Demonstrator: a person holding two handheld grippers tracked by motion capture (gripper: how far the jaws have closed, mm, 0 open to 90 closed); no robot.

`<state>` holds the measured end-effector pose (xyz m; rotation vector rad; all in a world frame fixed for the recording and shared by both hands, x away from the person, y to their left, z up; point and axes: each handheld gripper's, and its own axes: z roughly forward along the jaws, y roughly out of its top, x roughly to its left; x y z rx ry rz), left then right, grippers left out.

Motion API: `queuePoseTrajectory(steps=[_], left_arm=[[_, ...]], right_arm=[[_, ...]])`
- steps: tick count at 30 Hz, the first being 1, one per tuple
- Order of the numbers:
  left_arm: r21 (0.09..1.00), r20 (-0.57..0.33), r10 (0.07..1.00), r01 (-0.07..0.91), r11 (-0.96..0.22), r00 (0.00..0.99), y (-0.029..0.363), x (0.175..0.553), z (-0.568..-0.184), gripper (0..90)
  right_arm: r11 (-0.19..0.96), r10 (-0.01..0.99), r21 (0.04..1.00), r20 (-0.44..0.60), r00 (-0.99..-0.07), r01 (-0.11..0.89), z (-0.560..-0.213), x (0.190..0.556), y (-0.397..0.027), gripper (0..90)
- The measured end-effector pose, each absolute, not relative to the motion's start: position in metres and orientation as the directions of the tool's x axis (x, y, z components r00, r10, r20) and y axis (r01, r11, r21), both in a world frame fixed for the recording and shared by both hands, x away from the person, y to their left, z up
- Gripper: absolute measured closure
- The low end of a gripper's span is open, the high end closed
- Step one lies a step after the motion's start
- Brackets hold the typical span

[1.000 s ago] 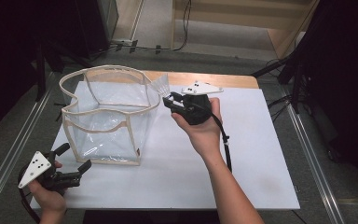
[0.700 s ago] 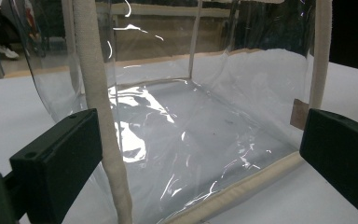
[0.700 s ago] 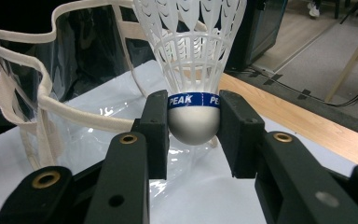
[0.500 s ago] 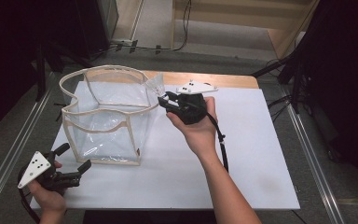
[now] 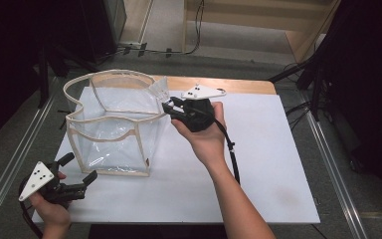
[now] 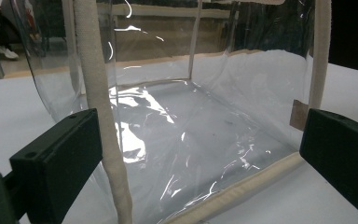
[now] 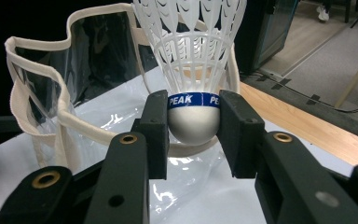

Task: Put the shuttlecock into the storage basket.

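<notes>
**A:** What is the right gripper (image 7: 193, 128) doing?

**B:** Its two black jaws are clamped on the white base of a shuttlecock (image 7: 193, 70), one on each side, just under the blue band that reads PEAK. The skirt points up and away from the camera that rides on the gripper.

**A:** Where does that put the shuttlecock on the table?

**B:** In the high view the right gripper (image 5: 175, 107) is held above the table (image 5: 278, 164), and the shuttlecock (image 5: 159, 90) sits right at the near right corner of the bag (image 5: 112, 127), by its rim. I cannot tell whether the skirt touches the rim.

**A:** And the left gripper?

**B:** The left gripper (image 5: 79, 174) is low at the near left corner of the table, held in the left hand (image 5: 52, 209). Its jaws stand wide apart with nothing pressed between them. Its own camera looks straight at the bag (image 6: 191, 140); a cream seam of the bag rises just beside one jaw.

**A:** What about the bag itself?

**B:** Clear plastic with cream trim, standing open on the white table, its rim wavy. Behind the table is a grey floor (image 5: 219, 55) with cables.
</notes>
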<state>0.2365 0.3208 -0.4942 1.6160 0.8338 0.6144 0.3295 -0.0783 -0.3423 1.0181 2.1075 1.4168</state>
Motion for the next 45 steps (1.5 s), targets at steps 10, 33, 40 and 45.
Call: queuePoseTrajectory(steps=[10, 33, 40, 45], left_arm=[[0.978, -0.049, 0.791, 0.19, -0.086, 0.61, 0.321, 0.237, -0.494, 0.0], [0.977, -0.045, 0.791, 0.191, -0.091, 0.61, 0.321, 0.237, -0.494, 0.0], [0.977, -0.046, 0.791, 0.192, -0.091, 0.61, 0.321, 0.237, -0.494, 0.0], [0.977, -0.044, 0.792, 0.191, -0.093, 0.61, 0.321, 0.237, -0.494, 0.0]], right_arm=[[0.225, 0.74, 0.914, 0.066, -0.669, 0.339, -0.34, 0.33, -0.066, 63.0], [0.17, 0.732, 0.928, 0.106, -0.673, 0.331, -0.342, 0.325, -0.075, 17.4], [0.161, 0.721, 0.934, 0.108, -0.684, 0.318, -0.351, 0.32, -0.093, 0.0], [0.149, 0.734, 0.937, 0.11, -0.671, 0.317, -0.359, 0.316, -0.105, 0.0]])
